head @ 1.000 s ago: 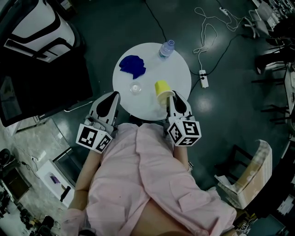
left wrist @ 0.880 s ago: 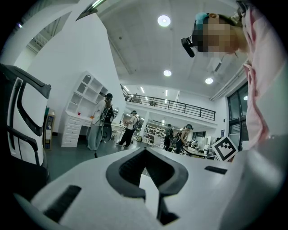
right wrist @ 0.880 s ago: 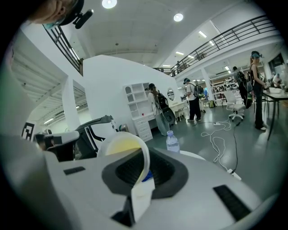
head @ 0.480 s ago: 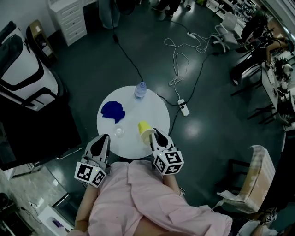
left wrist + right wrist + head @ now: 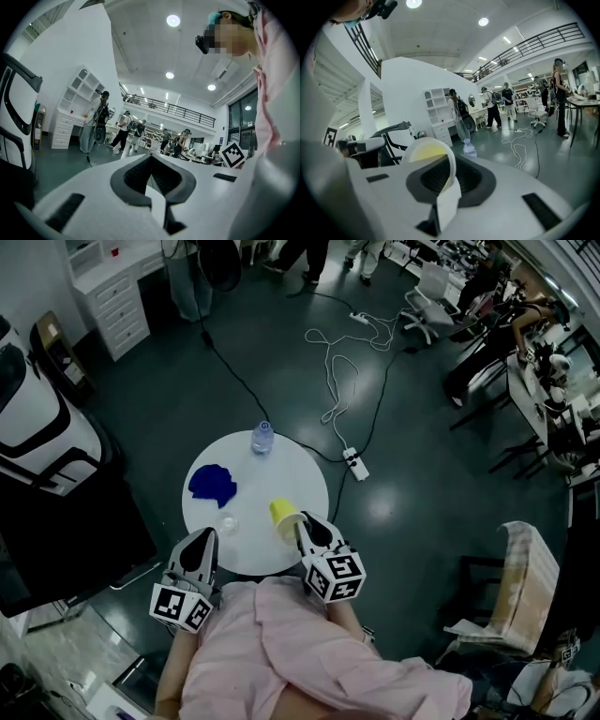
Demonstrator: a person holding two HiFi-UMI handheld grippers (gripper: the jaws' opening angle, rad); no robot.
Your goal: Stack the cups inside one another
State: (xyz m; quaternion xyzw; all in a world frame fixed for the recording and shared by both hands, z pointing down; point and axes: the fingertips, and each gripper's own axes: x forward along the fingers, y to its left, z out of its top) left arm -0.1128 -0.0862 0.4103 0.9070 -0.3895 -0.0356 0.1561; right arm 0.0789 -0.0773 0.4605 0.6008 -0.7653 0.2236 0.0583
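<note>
In the head view, a round white table (image 5: 281,465) carries a small clear cup (image 5: 228,524), a crumpled blue item (image 5: 212,484) and a water bottle (image 5: 262,438). My right gripper (image 5: 298,521) is shut on the wall of a yellow cup (image 5: 282,513), which hangs over the table's near right part. In the right gripper view the yellow cup (image 5: 426,152) is pinched by its rim in the right gripper (image 5: 449,180), mouth towards the camera. My left gripper (image 5: 206,536) sits at the table's near left edge, close to the clear cup. The left gripper (image 5: 151,157) shows its tips together with nothing between them.
A dark floor surrounds the table, with a white cable and a power strip (image 5: 354,463) at the back right. A black-and-white machine (image 5: 37,446) stands at the left, white drawers (image 5: 103,296) behind it. A chair with cardboard (image 5: 511,587) stands at the right. People stand far off.
The head view has pulled back, so the table looks smaller and more of the room shows. Both grippers stay at the table's near edge, the yellow cup still gripped in the right one.
</note>
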